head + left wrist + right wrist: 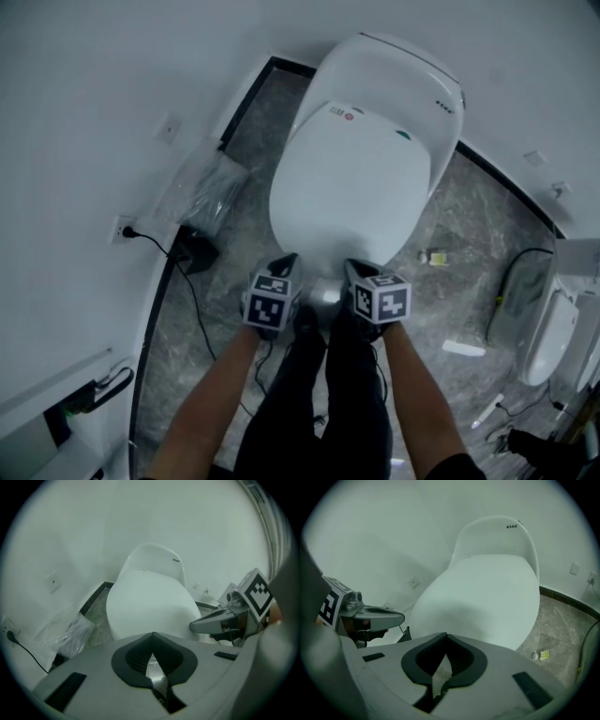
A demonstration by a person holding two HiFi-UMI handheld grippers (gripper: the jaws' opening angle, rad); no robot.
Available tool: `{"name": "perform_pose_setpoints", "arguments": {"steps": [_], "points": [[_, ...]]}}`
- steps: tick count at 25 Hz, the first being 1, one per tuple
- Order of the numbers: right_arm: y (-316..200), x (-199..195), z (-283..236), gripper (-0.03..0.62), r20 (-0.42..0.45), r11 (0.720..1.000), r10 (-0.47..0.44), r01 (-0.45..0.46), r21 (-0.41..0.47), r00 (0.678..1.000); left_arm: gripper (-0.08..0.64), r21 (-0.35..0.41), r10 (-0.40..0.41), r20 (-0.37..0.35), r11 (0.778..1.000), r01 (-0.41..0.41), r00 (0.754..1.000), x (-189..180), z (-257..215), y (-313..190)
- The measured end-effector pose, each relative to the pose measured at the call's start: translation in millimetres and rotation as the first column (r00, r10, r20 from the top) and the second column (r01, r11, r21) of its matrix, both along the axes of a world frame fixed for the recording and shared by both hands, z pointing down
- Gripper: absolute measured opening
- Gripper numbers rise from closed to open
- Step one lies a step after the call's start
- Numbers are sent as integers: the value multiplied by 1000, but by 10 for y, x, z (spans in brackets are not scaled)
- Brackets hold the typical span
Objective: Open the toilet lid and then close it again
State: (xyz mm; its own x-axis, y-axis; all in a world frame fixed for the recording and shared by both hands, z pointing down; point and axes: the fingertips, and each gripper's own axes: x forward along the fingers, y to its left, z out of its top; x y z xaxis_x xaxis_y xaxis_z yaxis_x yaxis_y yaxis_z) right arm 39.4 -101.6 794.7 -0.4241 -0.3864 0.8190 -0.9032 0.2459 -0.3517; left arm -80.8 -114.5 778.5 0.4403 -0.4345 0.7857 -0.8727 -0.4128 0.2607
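Plainly, white toilet lid (352,192) lies shut, smooth and glossy

Grey-shelled left tongs (284,262), right tongs (357,272); black pads (136,656); 2 black-white marker cubes (272,302); black trousers (319,403).

We hold our left gripper (284,264) and right gripper (356,269) side by side, just apart, both angled steeply downward, bare forearms (202,403) stretched forward. Each gripper's jaws meet at the tips, nothing between them.
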Motion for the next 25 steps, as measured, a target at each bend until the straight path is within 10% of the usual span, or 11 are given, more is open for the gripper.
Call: {"name": "perform_pose_setpoints", "arguments": {"steps": [15, 25], "points": [[74, 22, 17, 12, -1, 998, 62, -62, -3, 998, 8, -9, 26, -86, 1000, -27, 996, 216, -232, 326], [410, 186, -981, 12, 106, 984, 102, -116, 139, 989, 9, 91, 79, -153, 994, -66, 985, 651, -1036, 536]]}}
